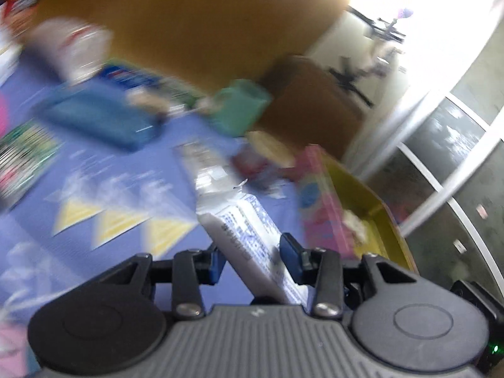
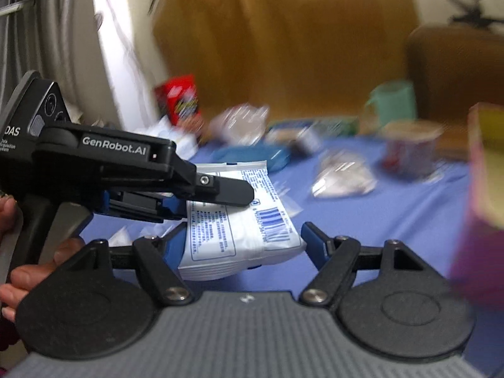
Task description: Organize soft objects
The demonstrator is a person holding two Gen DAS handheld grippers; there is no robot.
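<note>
A white packet with blue print point(image 1: 249, 239) sticks forward out of my left gripper point(image 1: 255, 252), whose blue pads press on its two faces; it is shut on it. In the right wrist view the same left gripper point(image 2: 245, 198) comes in from the left and holds the white packet point(image 2: 239, 233) above the purple-blue cloth point(image 2: 393, 220). My right gripper point(image 2: 244, 242) stands wide open. The packet hangs in the gap between its fingers point(image 2: 312, 242), and I see no pressing there. A person's hand point(image 2: 22, 274) holds the left gripper's handle.
On the cloth lie a blue flat case point(image 1: 100, 119), a teal container point(image 1: 239, 107), crinkly clear wrappers point(image 2: 343, 173), a red snack bag point(image 2: 179, 100) and a red-and-white cup point(image 2: 409, 148). A pink and yellow box point(image 1: 346, 208) stands at the right edge. Brown cardboard point(image 1: 204, 15) backs the table.
</note>
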